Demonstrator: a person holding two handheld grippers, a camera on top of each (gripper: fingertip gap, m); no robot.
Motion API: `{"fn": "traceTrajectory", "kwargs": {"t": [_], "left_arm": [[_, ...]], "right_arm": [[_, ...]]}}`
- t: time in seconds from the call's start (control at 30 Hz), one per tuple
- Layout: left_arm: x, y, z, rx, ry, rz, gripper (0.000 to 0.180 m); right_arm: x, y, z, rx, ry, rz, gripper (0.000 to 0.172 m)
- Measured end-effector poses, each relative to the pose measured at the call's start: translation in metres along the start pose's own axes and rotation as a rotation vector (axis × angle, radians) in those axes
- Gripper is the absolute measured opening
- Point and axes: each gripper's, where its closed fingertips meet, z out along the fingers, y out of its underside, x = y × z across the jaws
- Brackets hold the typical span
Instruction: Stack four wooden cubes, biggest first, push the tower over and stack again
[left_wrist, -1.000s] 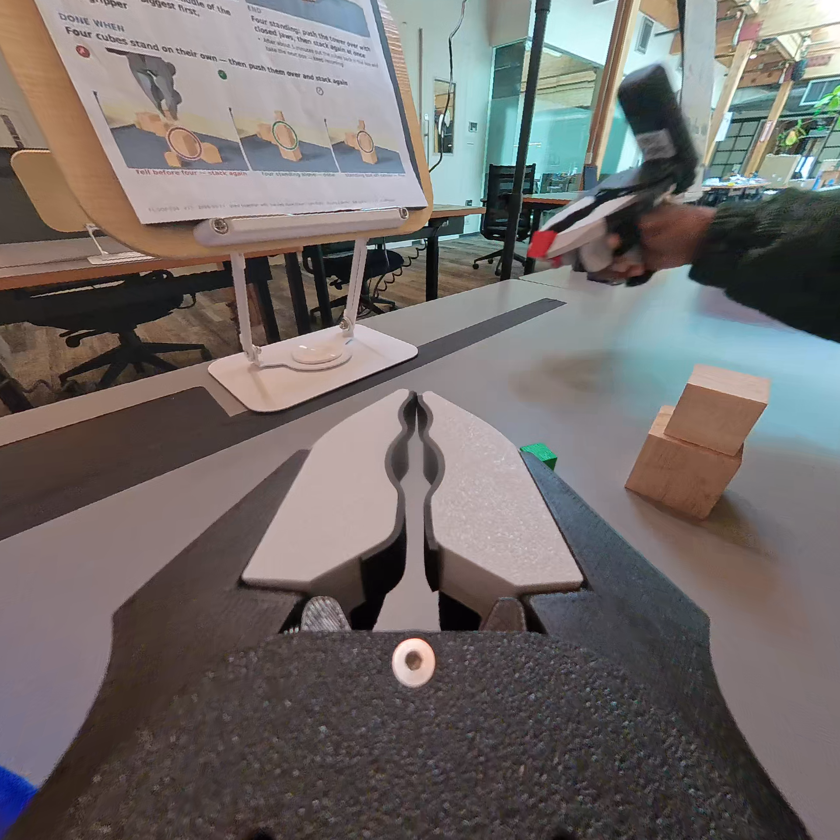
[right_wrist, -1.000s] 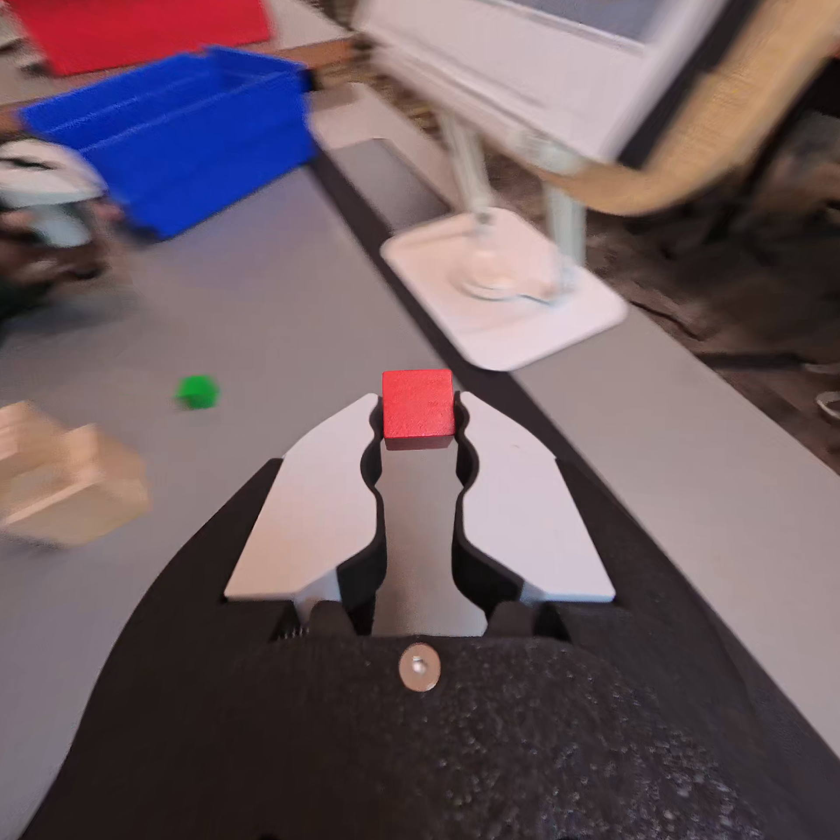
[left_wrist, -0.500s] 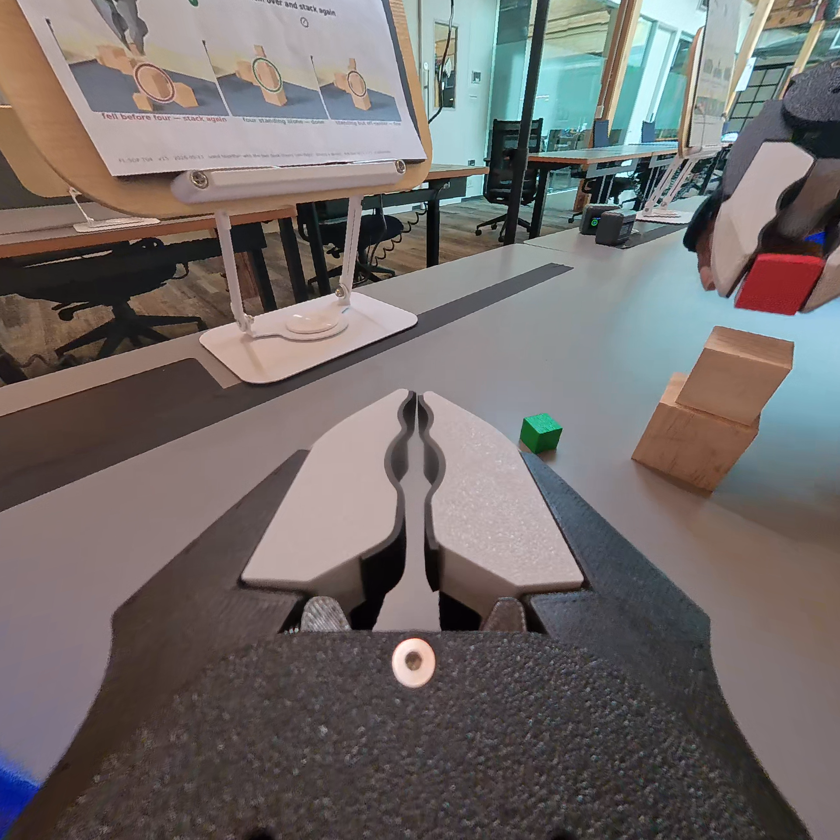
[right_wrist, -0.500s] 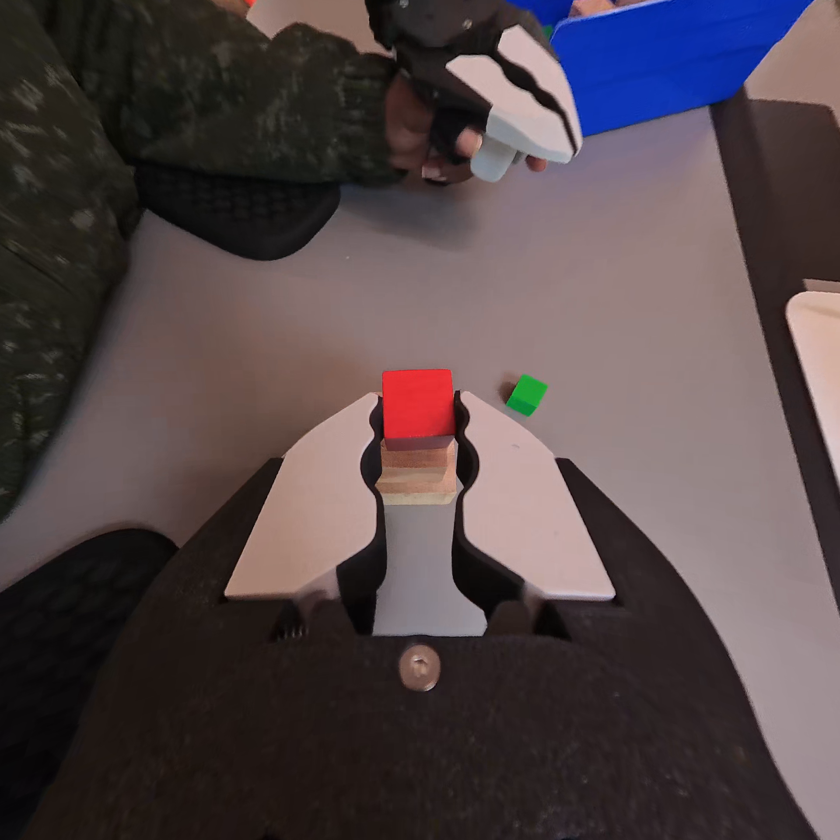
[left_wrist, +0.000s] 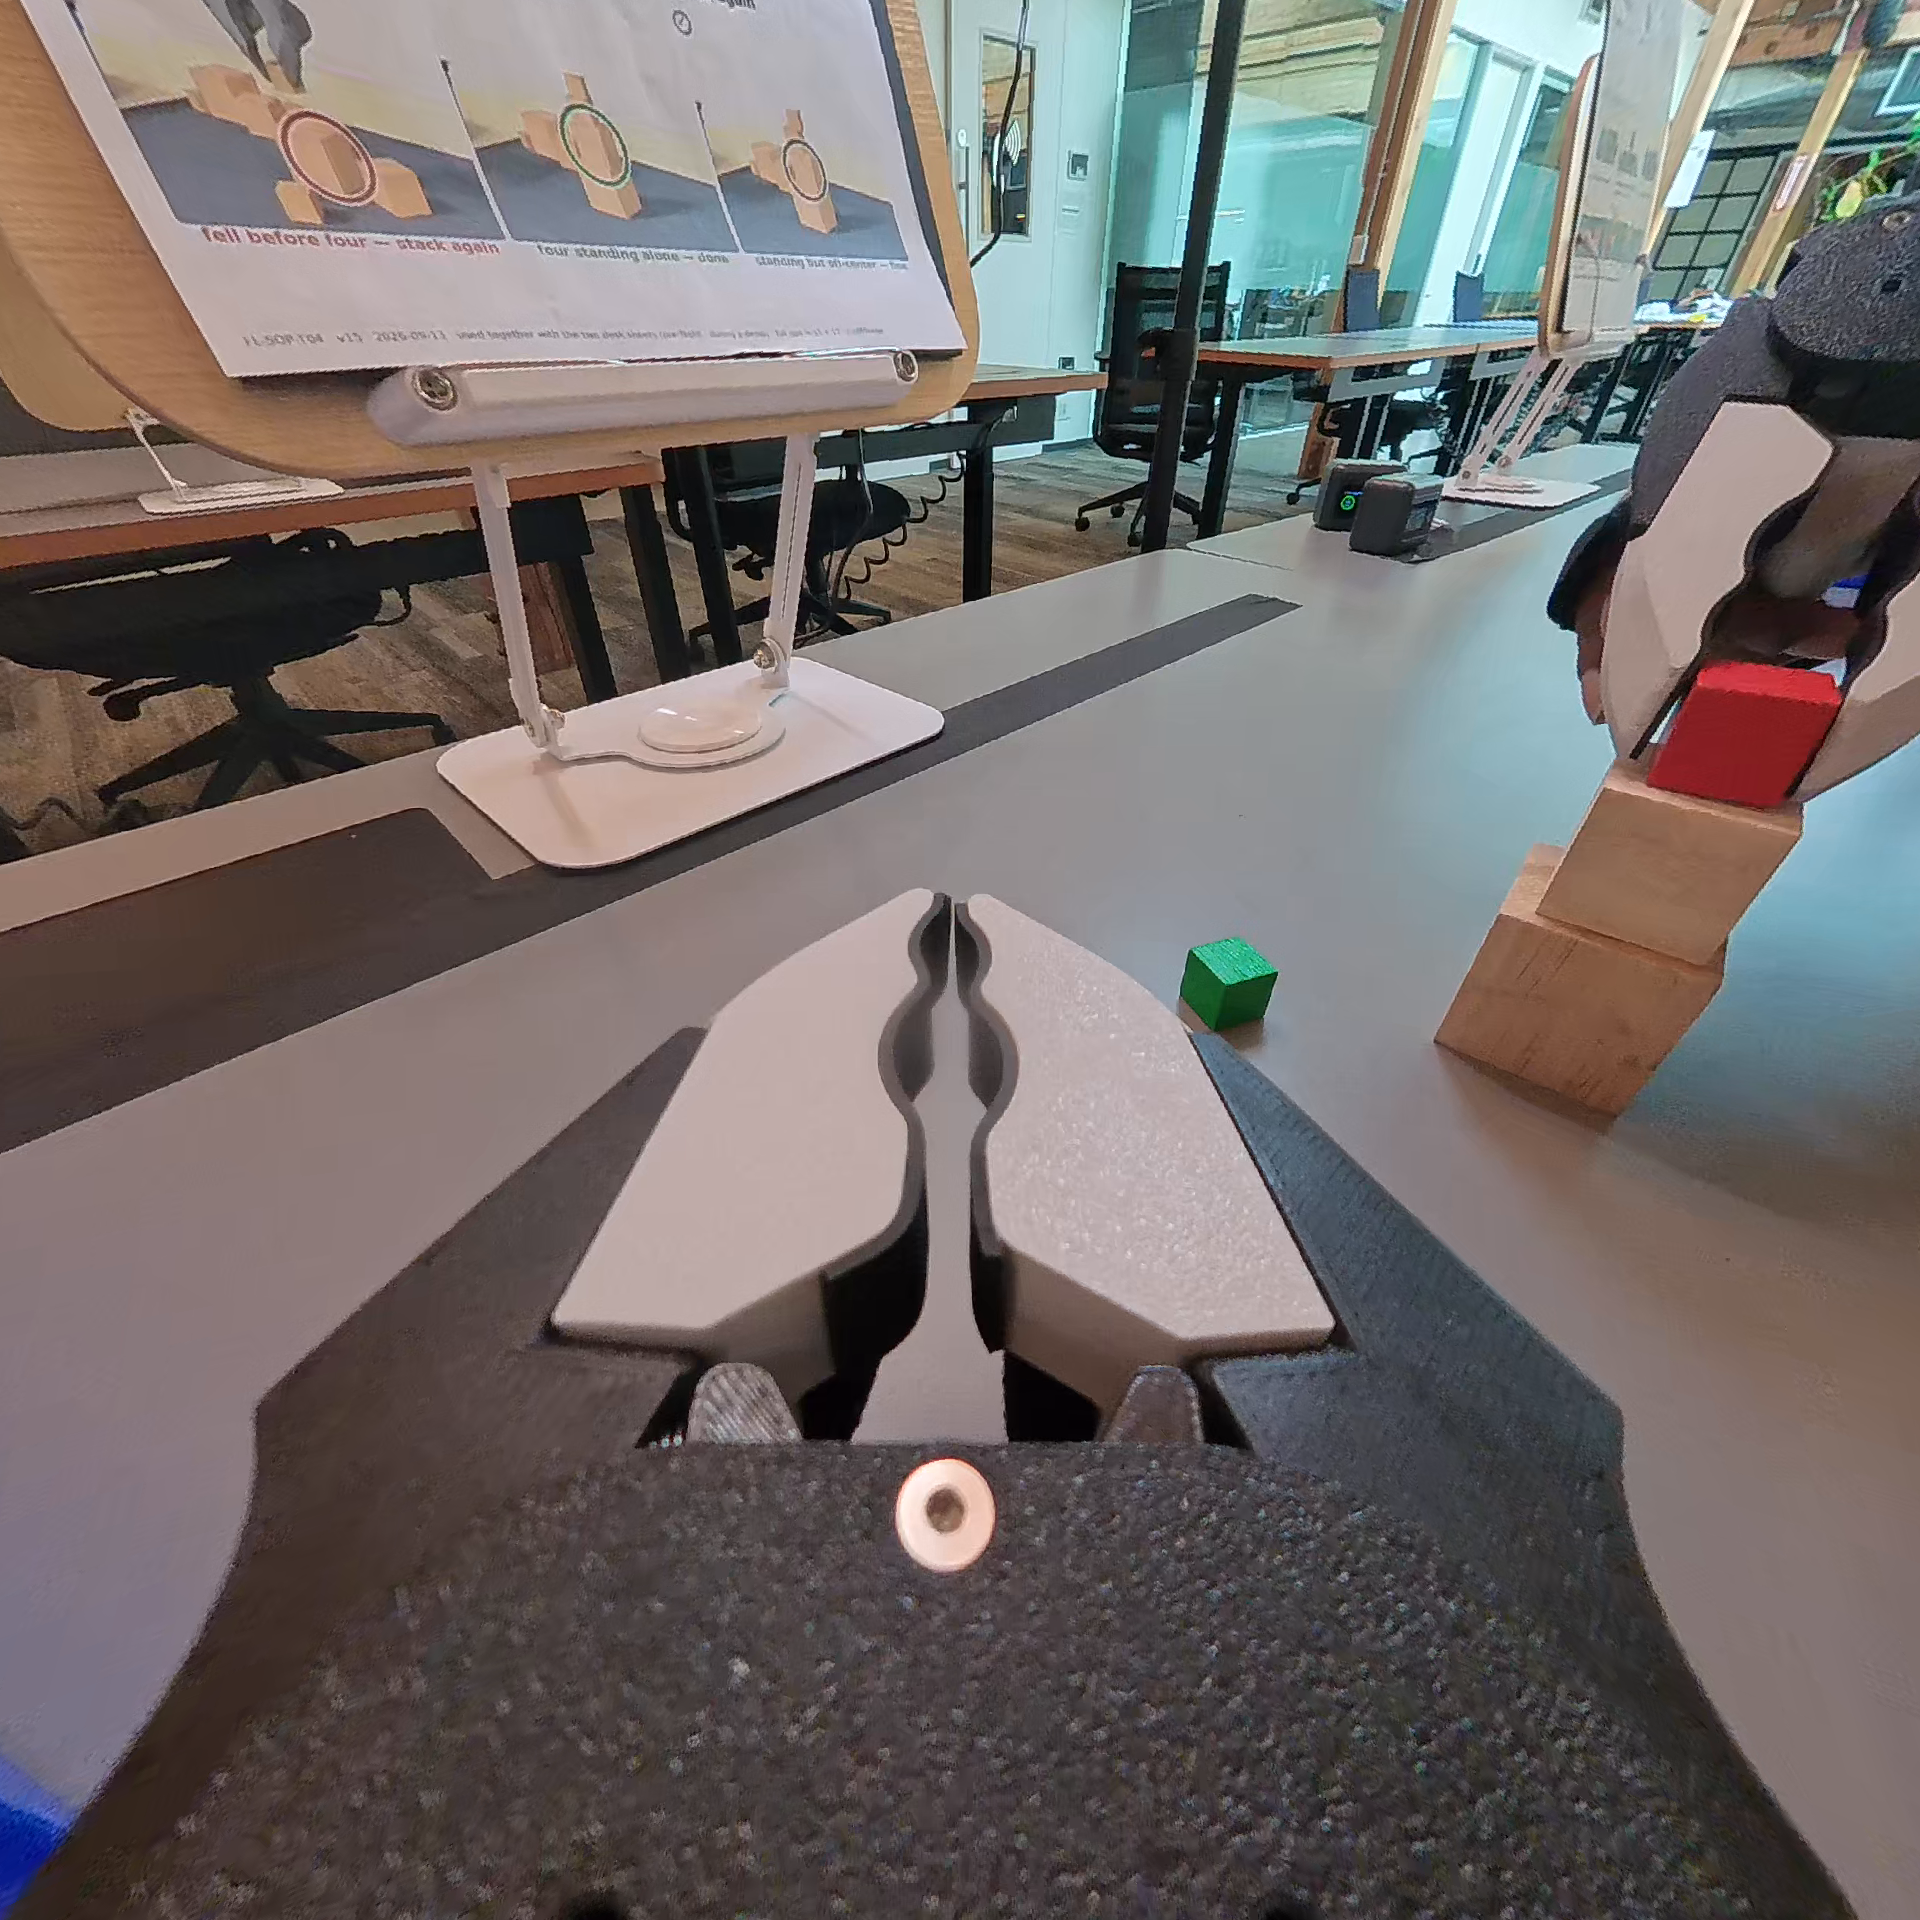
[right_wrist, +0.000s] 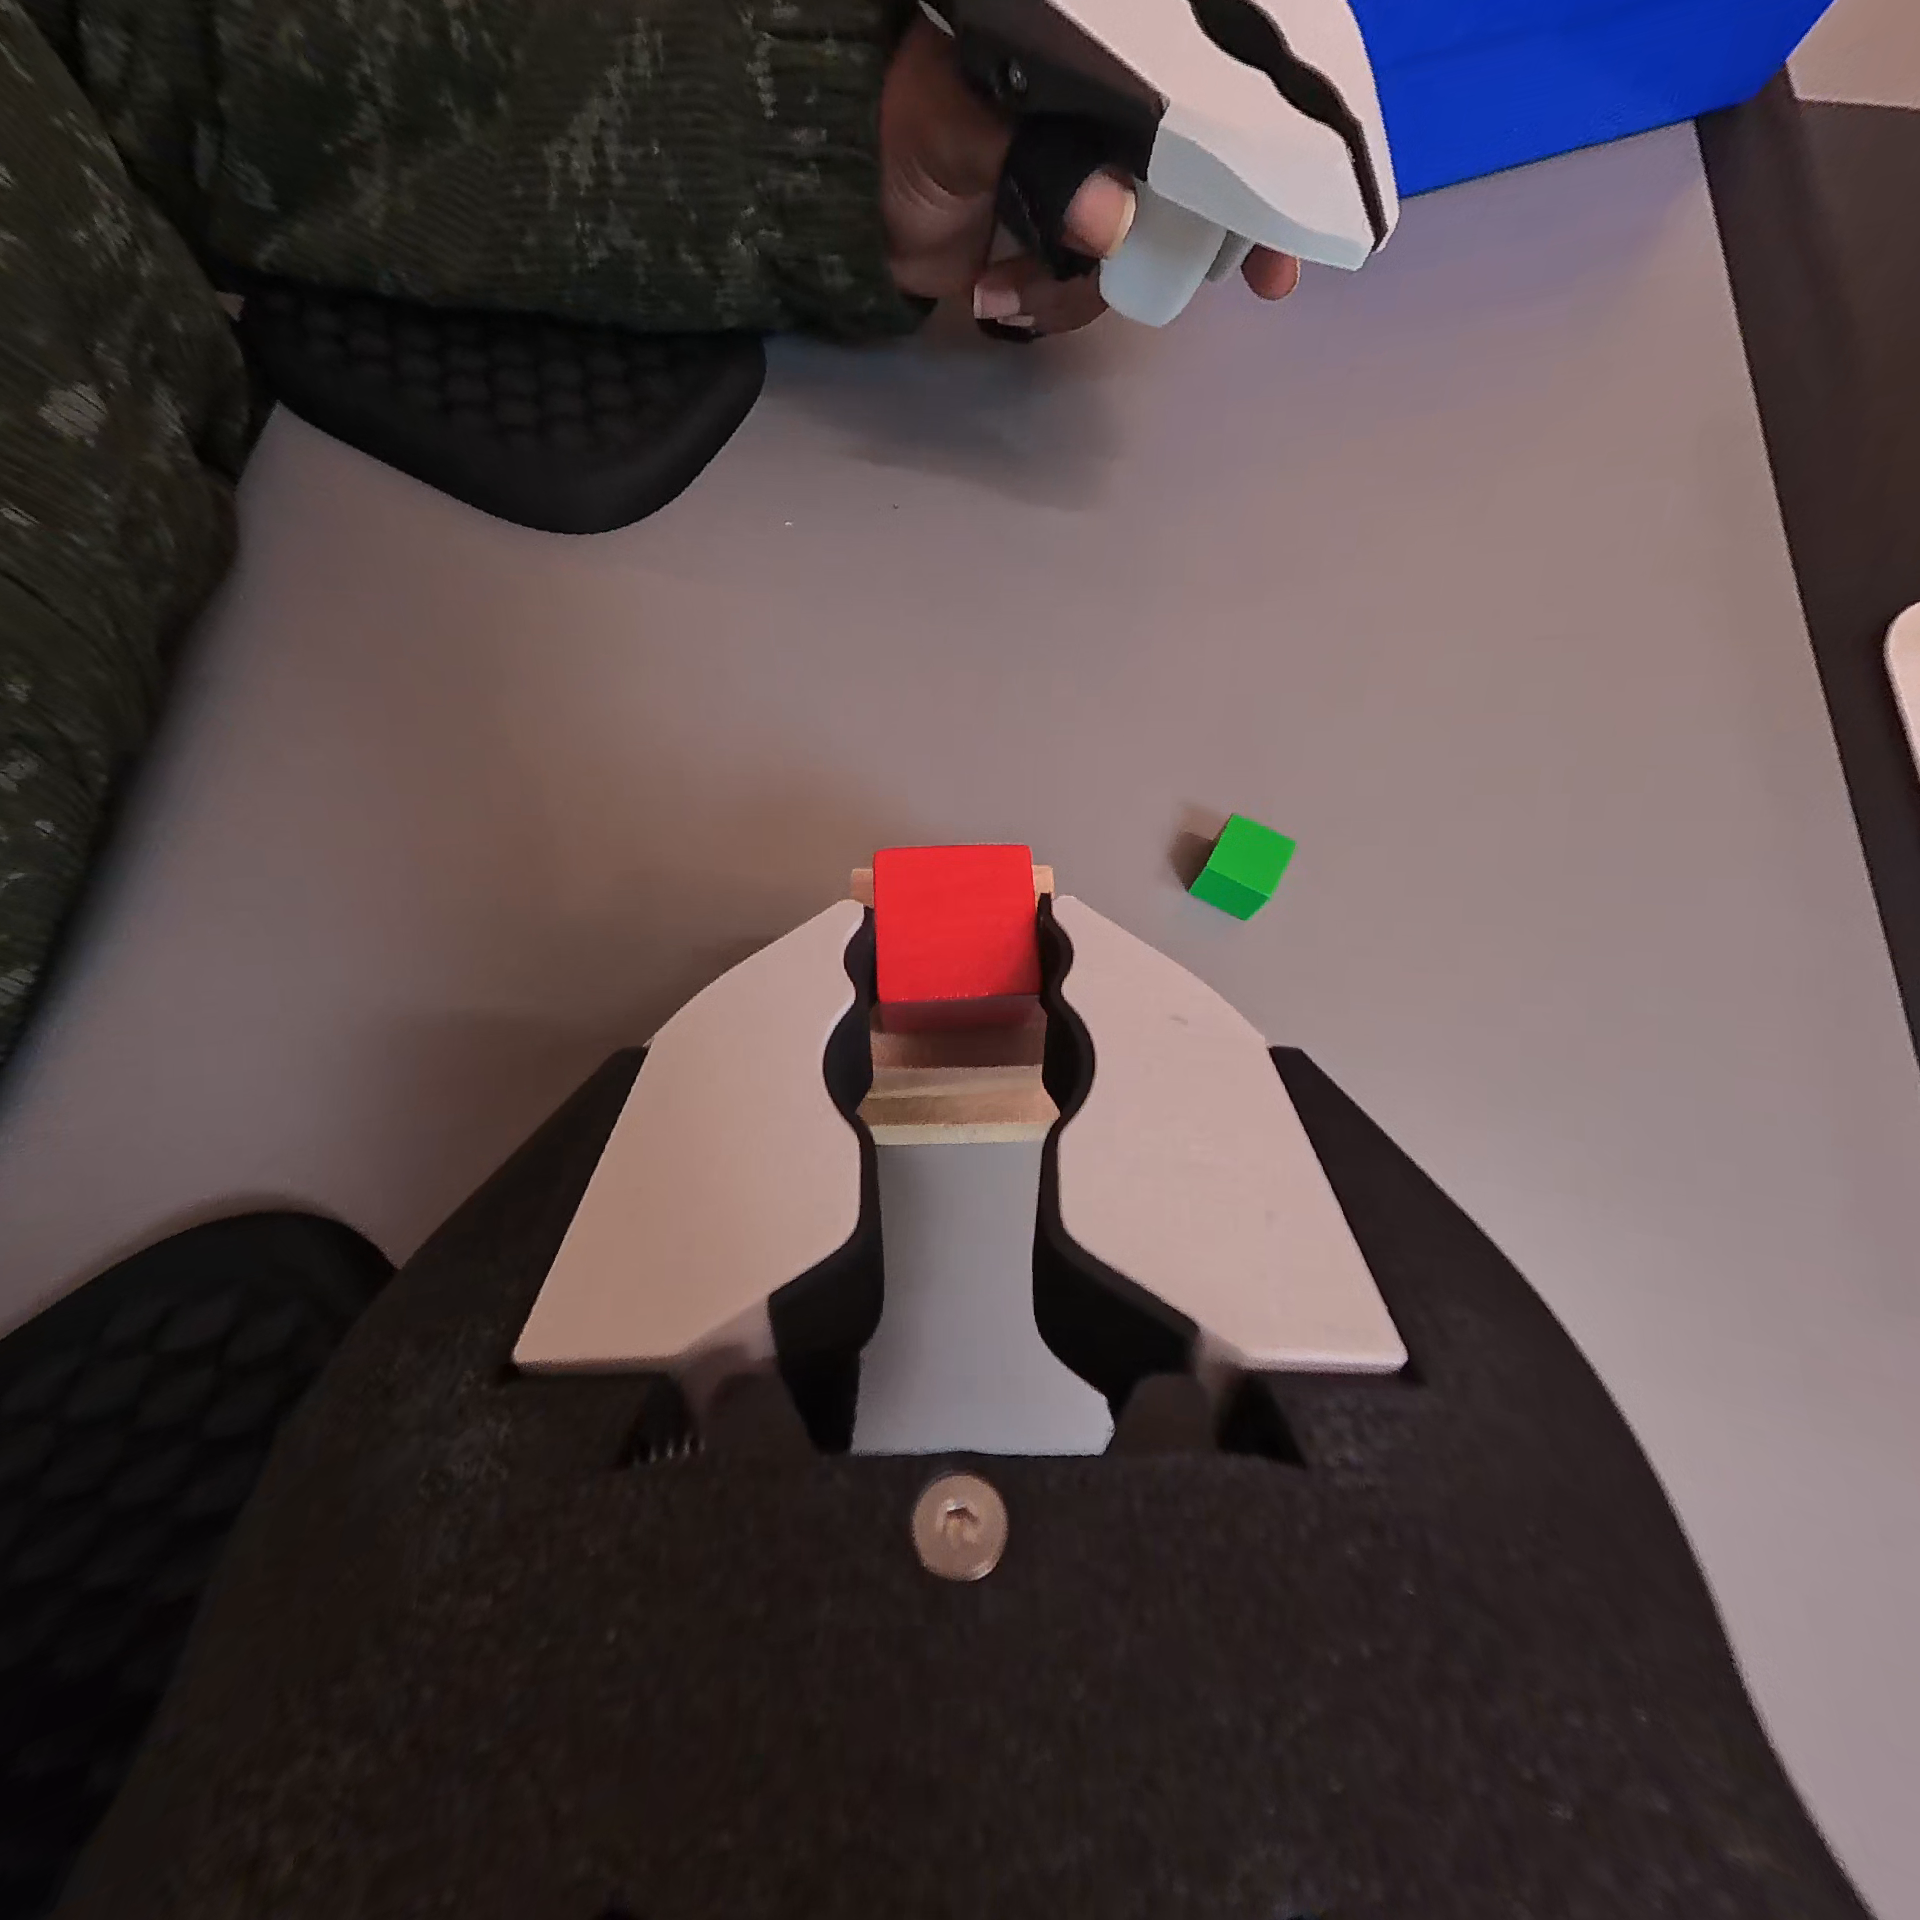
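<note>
- The left gripper (left_wrist: 951, 914) is seen with its pale fingers pressed together tip to tip, nothing gripped between them, held low over the grey table (left_wrist: 1351, 790).
- A small green cube (left_wrist: 1228, 982) is spotted on the table just beside the left gripper's tips, to their right.
- Over at the right gripper (right_wrist: 954, 925), a red cube (right_wrist: 954, 925) is clamped between the two fingertips, pads pressed on both its sides.
- From the left wrist view, the red cube (left_wrist: 1745, 732) is seen set down on the upper wooden block (left_wrist: 1673, 868), which is stacked askew on a larger wooden block (left_wrist: 1569, 1008).
- The green cube (right_wrist: 1242, 865) is found well clear of that stack, to its right in the right wrist view.
- Behind, a white stand (left_wrist: 686, 769) carrying a printed sheet (left_wrist: 499, 166) is stood at the table's far edge.
- A blue bin (right_wrist: 1579, 83) is glimpsed beyond the left gripper (right_wrist: 1361, 156), which is held in a hand (right_wrist: 966, 208).
</note>
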Motion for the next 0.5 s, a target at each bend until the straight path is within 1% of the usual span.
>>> {"fn": "traceTrajectory", "kwargs": {"t": [0.5], "left_arm": [[0.0010,0.0036,0.0016,-0.014,0.006,0.000,0.001]], "right_arm": [[-0.0013,0.0010,0.0009,0.004,0.060,-0.036,0.029]]}}
